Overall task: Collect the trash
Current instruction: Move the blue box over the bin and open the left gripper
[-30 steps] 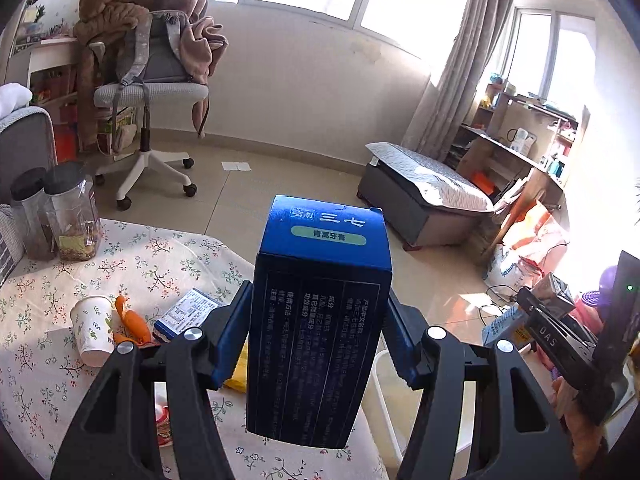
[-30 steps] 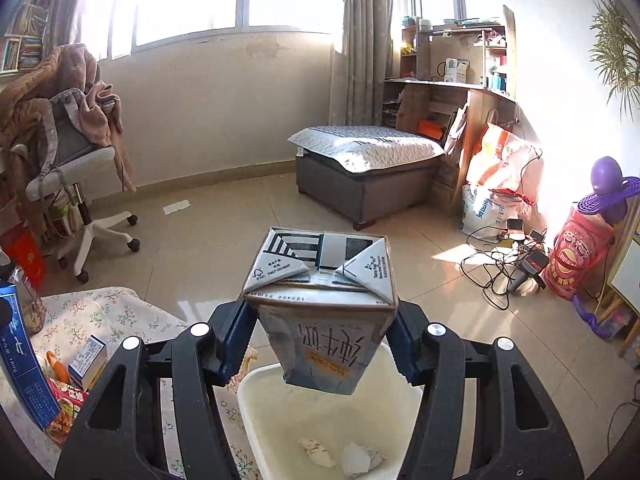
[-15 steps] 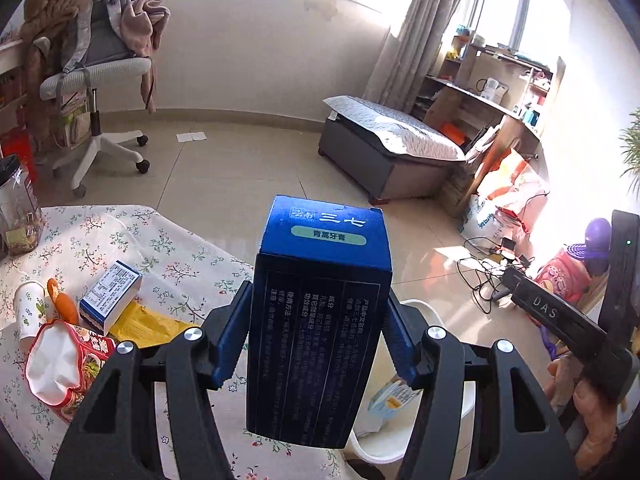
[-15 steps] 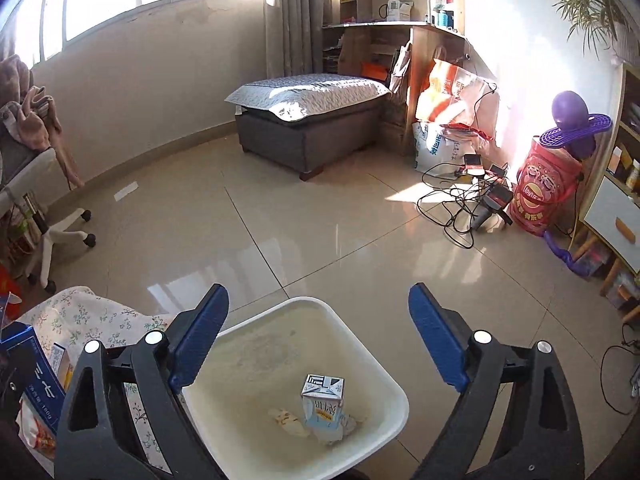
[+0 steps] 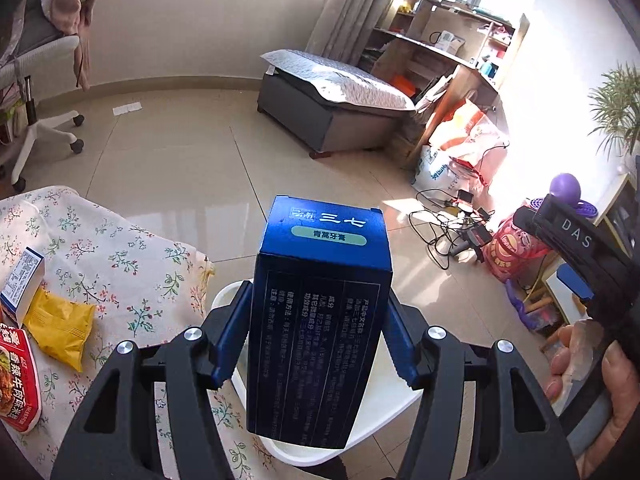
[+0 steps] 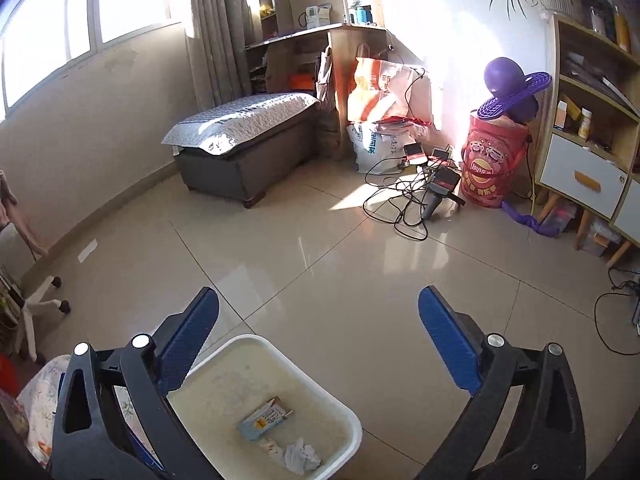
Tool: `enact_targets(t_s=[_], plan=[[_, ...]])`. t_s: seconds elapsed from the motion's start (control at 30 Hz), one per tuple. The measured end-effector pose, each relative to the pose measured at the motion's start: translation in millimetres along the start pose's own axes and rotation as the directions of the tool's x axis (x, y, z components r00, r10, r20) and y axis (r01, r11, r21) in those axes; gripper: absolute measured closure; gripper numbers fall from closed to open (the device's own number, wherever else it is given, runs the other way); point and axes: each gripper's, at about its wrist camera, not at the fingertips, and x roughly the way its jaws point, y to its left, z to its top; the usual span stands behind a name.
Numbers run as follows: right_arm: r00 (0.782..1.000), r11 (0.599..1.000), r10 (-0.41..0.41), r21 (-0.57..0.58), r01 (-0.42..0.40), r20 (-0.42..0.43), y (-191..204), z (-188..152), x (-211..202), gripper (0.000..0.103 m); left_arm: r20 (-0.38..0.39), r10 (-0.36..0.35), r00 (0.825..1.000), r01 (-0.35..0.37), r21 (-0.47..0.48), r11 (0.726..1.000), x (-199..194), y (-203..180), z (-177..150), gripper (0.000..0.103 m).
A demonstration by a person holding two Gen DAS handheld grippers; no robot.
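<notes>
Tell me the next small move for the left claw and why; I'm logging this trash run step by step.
Probably carry the blue box slightly further over the white bin, then open the left claw. The pads grip the box, with the bin's rim showing below it. The right claw has just opened and is empty, and a carton lies in the bin.

The blue box [image 5: 320, 312] has big white signs "三七" on its top, and "青蒿牙膏" on a pale green strip under them. Its dark side has small white writing, too tiny to read. The black tool [image 5: 576, 240] on the right says "DAS". The red tub [image 6: 490, 160] by the shelf says "Lay's". The red packet [image 5: 16, 380] on the table shows "香辣牛肉".
</notes>
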Motion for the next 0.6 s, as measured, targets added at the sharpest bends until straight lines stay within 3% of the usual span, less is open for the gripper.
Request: enact_targets(t_s=[0.13, 0.27, 0.6], plan=[[1.000, 1.000, -0.013, 0.008, 0.013, 0.007, -3, 1, 0, 0.007, -0.053, -0.044, 0.998, 0.043, -0.018, 0.999, 16, -9, -3, 0.041], [1.000, 1.000, -0.019, 0.001, 0.019, 0.015, -2, 2, 0, 0.007, -0.084, -0.053, 0.995, 0.050, -0.039, 0.998, 24, -12, -4, 0.030], [0.999, 0.995, 0.027, -0.095, -0.024, 0.025, 32, -10, -11, 0.007, -0.003, 0.093, 0.996, -0.093, -0.062, 0.994, -10, 20, 6, 0.022]])
